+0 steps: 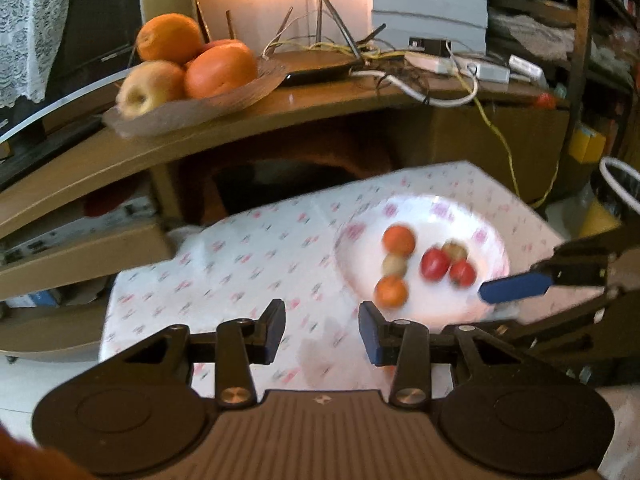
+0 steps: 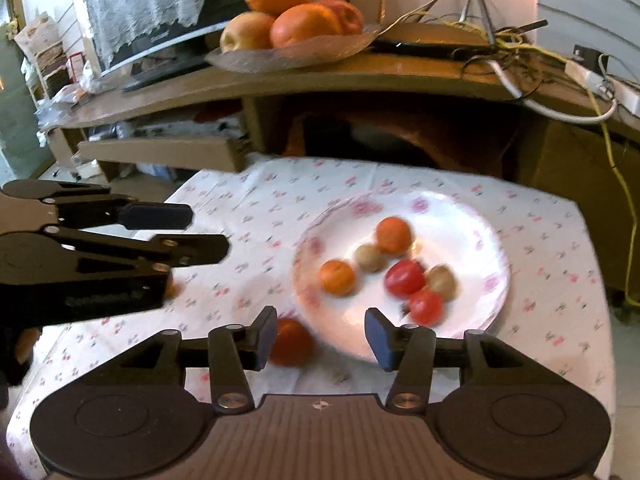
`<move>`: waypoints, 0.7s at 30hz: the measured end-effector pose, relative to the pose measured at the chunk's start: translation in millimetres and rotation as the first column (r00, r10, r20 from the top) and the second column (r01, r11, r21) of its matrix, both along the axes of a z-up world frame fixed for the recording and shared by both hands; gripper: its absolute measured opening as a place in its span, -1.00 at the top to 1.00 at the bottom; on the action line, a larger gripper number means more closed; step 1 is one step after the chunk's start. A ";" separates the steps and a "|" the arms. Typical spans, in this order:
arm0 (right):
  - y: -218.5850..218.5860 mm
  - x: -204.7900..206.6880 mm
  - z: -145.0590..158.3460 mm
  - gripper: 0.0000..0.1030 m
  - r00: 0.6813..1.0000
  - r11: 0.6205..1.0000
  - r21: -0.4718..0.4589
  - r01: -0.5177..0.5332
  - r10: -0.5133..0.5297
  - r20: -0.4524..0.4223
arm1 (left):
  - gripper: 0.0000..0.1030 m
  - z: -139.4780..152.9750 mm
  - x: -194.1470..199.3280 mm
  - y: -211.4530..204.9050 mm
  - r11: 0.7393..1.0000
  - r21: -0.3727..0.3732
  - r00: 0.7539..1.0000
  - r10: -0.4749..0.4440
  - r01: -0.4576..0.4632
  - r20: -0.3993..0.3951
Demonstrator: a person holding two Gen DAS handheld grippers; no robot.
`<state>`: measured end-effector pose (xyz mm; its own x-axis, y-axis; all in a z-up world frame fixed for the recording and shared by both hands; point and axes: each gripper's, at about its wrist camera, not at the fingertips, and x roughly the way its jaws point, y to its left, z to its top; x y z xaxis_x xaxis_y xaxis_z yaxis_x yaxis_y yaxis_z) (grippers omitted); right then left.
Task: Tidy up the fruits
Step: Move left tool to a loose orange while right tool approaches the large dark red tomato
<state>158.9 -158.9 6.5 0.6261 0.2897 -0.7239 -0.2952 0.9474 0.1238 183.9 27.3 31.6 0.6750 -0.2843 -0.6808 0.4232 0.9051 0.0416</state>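
Note:
A white floral plate on the flowered tablecloth holds several small fruits: two oranges, two red ones and two beige ones. One more orange fruit lies on the cloth beside the plate, just past my right gripper's left finger. My right gripper is open and empty above the plate's near rim. My left gripper is open and empty over the cloth, left of the plate. The left gripper also shows at the left of the right wrist view.
A wooden shelf behind the low table carries a glass dish of large oranges and apples, cables, a router and a lamp. A monitor stands at the far left. A bin sits at the right.

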 end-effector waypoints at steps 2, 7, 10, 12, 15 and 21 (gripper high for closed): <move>5.1 -4.5 -5.5 -0.01 1.000 1.000 -0.004 0.003 -0.003 -0.017 | 0.10 -6.1 -7.2 14.6 1.000 0.028 1.000 -0.003 0.003 0.004; 14.5 -7.4 -22.1 -0.08 0.998 1.000 -0.018 0.008 -0.009 -0.059 | 0.04 -23.9 -11.3 40.1 0.998 0.054 1.000 0.014 -0.013 -0.025; 18.6 -6.9 -29.5 -0.08 0.997 1.000 -0.029 0.003 -0.005 -0.072 | 0.04 -33.7 -10.6 43.7 0.997 0.078 0.999 0.012 -0.009 -0.036; 18.4 -5.3 -32.4 -0.08 0.997 1.000 -0.031 0.008 -0.010 -0.072 | 0.02 -39.3 -11.7 46.0 0.995 0.096 0.999 0.014 -0.011 -0.035; 16.3 -1.5 -36.4 -0.11 0.997 1.000 -0.025 0.017 -0.019 -0.076 | 0.00 -44.3 -9.1 54.0 0.995 0.100 0.999 0.034 -0.030 -0.039; 18.3 4.5 -43.5 -0.11 0.997 0.999 -0.017 0.027 -0.028 -0.079 | -0.01 -56.8 0.3 59.9 0.992 0.112 0.997 0.064 -0.058 -0.053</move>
<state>163.4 -140.6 -36.9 0.5746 0.2615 -0.7755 -0.2589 0.9570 0.1309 184.2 87.2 -25.2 0.6483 -0.1648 -0.7434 0.3722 0.9203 0.1205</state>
